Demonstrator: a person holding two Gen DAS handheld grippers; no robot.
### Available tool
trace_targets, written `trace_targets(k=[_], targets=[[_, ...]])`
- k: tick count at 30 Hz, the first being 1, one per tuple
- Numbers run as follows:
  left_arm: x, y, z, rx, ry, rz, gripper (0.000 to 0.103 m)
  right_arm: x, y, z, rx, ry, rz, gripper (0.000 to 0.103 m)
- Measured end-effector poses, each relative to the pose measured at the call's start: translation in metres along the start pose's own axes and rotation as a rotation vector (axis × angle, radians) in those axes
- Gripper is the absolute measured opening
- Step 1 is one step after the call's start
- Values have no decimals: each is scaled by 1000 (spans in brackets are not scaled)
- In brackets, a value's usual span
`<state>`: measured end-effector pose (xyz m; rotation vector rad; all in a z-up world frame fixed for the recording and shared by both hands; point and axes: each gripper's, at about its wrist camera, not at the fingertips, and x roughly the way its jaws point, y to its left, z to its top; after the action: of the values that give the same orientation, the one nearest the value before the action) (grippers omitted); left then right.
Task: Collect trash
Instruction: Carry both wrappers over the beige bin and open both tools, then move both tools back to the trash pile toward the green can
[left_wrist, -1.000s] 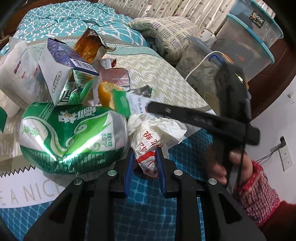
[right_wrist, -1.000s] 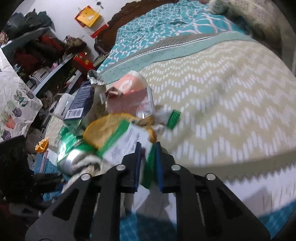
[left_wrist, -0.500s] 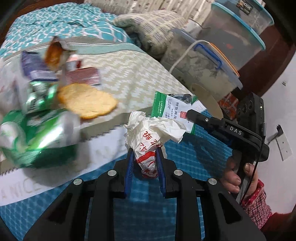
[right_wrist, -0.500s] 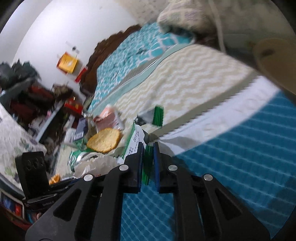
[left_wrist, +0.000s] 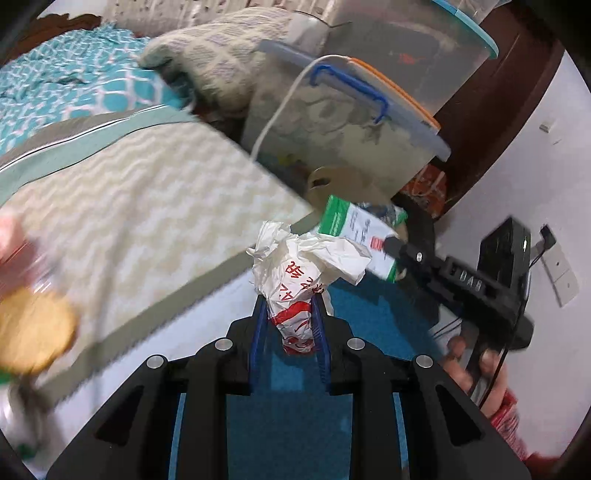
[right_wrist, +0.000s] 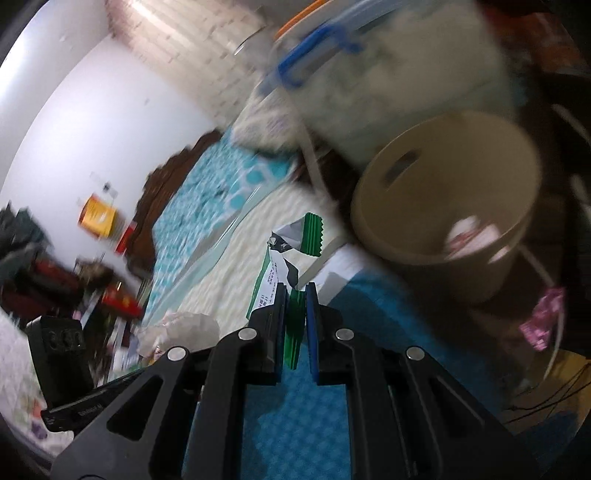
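Left wrist view: left gripper (left_wrist: 289, 316) clamped on crumpled white wrapper with red print (left_wrist: 303, 273), held over blue bedspread (left_wrist: 373, 310). Right gripper (right_wrist: 295, 295) pinched on green-and-white packet (right_wrist: 275, 271), near beige bin (right_wrist: 443, 192) beside bed, 1 wrapper inside.

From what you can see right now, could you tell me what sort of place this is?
Most likely a lived-in bedroom: a bed with a teal patterned quilt, a pillow, and lidded plastic storage boxes stacked beside it.
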<state>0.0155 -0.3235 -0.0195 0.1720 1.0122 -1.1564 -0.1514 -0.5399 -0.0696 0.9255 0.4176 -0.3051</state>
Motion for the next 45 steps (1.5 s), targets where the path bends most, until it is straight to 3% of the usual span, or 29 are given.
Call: trace_targets(k=[5, 8, 14, 15, 17, 18, 19, 20, 22, 23, 29, 33, 37, 45], targets=[[53, -35, 54, -15, 22, -62, 22, -16, -44, 37, 92, -93, -83, 12], [83, -48, 75, -34, 47, -80, 22, -16, -64, 52, 115, -104, -129, 12], [143, -66, 93, -24, 76, -22, 26, -2, -89, 64, 156, -71, -146, 16], [150, -66, 93, -29, 79, -12, 31, 1, -91, 66, 164, -64, -136, 16], [163, -66, 94, -49, 91, -4, 50, 3, -94, 66, 172, -46, -125, 16], [167, -65, 93, -59, 93, 9, 68, 5, -94, 64, 172, -40, -125, 18], [168, -65, 92, -65, 87, 19, 75, 7, -92, 64, 164, -29, -124, 27], [169, -65, 92, -63, 78, 23, 75, 8, -90, 63, 156, -26, -121, 34], [168, -67, 90, -49, 83, 24, 75, 3, -88, 63, 142, -54, -128, 79], [167, -67, 91, -44, 84, 25, 75, -3, -86, 62, 136, -92, -138, 79], [117, -74, 83, 31, 5, 27, 75, -15, -79, 57, 119, -136, -135, 79], [63, -76, 65, 123, -114, 115, 75, -18, -59, 46, 92, -132, -82, 79], [15, -67, 41, 156, -201, 208, 75, -5, -23, 23, 17, -81, -37, 78], [-80, -21, -21, 101, -327, 363, 74, 45, 65, -35, -132, 104, 91, 68]])
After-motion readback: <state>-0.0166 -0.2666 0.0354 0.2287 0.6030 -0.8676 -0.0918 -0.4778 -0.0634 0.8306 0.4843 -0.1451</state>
